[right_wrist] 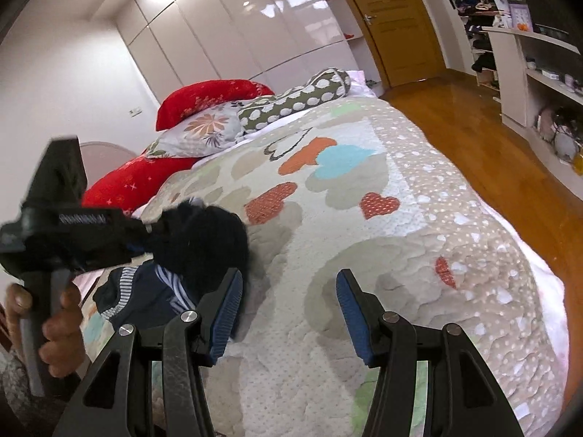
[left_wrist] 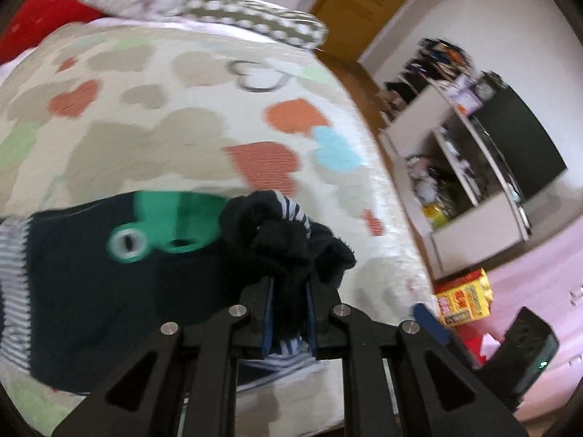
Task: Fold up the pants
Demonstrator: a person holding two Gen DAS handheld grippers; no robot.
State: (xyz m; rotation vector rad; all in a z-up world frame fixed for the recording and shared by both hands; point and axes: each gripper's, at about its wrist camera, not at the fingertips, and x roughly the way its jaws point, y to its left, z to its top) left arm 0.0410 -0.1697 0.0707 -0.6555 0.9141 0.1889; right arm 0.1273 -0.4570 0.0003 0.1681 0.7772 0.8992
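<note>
Left gripper [left_wrist: 289,302] clamps bunched pants [left_wrist: 109,273] — soft, limp; right gripper [right_wrist: 289,306] agape — grip striped cuff.

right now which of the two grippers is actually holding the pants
The left gripper: its fingers pinch the dark pants. The right gripper is open, empty.

Bright daylight; glare on the glossy white wardrobe doors [right_wrist: 255,25]; left view motion-blurred, fisheye edges bent and dark
</note>
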